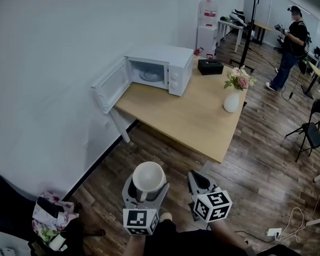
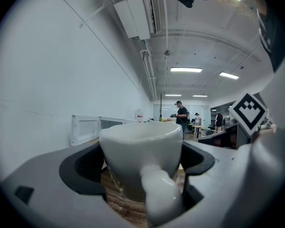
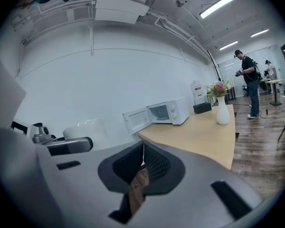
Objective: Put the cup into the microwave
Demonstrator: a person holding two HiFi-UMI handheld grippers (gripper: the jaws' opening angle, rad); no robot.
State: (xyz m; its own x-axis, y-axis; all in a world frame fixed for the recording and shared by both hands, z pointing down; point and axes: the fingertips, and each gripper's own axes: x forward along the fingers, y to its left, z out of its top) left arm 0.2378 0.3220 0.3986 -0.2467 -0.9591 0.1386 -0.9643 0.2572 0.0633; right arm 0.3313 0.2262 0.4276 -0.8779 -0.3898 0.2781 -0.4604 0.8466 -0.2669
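The left tongs point(image 1: 145, 190) are gripping a white cup point(image 1: 148, 177) across its body, jaws spread to its width. The cup is riding upright (handle toward the tongs' base). The right tongs point(image 1: 198, 181), just beside, are resting closed and empty. Well ahead, the microwave point(image 1: 159, 69) is standing open-doored on the counter point(image 1: 201, 119).

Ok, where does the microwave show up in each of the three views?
Head view: the microwave sits upper centre, door open.
Left gripper view: the microwave peeks out left of centre, behind the cup.
Right gripper view: the microwave is just right of centre, at mid-height.
Shared landmark: the person in black standing in the background.
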